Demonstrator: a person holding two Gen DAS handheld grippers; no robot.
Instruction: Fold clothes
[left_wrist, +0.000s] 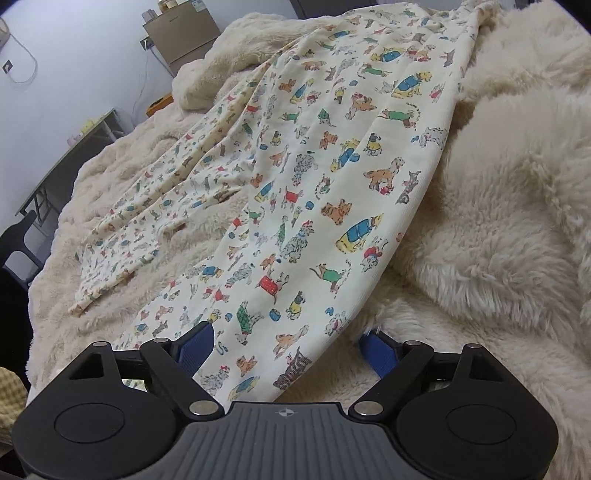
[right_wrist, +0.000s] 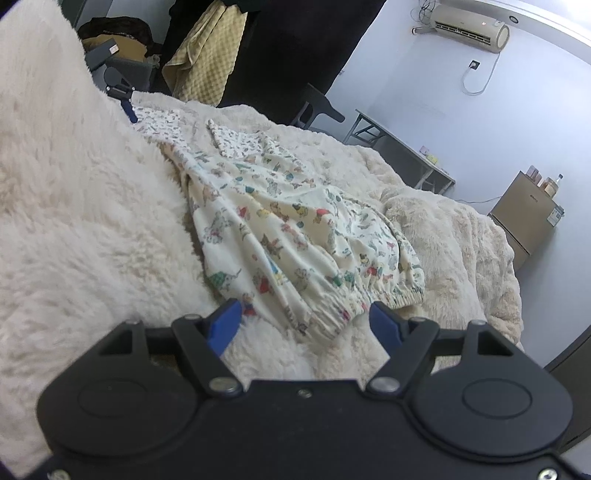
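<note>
Right now the cream cotton pyjama trousers printed with small coloured dogs (left_wrist: 317, 177) lie spread lengthways on the shaggy cream fleece blanket (left_wrist: 509, 229), their 2 legs apart and neither folded over the other; the elastic waistband (right_wrist: 354, 302) sits at your right gripper's end and the hem of the nearer leg (left_wrist: 258, 373) at your left's. Your left gripper (left_wrist: 288, 345) has its blue fingers (left_wrist: 195, 343) spread wide, straddling that hem with cloth between them but not pinched; your right gripper (right_wrist: 306, 321) is equally wide, just short of the waistband and holding nothing. If you mean to grip here, bring each pair of pads squarely over an edge, bite the fabric only and keep the blanket's pile out of the pinch; the waistband is gathered and bulky, so take it deep. Close both ends evenly and raise them together, keeping the leg taut between them so it carries across flat onto the farther leg (left_wrist: 155, 206) without dragging wrinkles.
</note>
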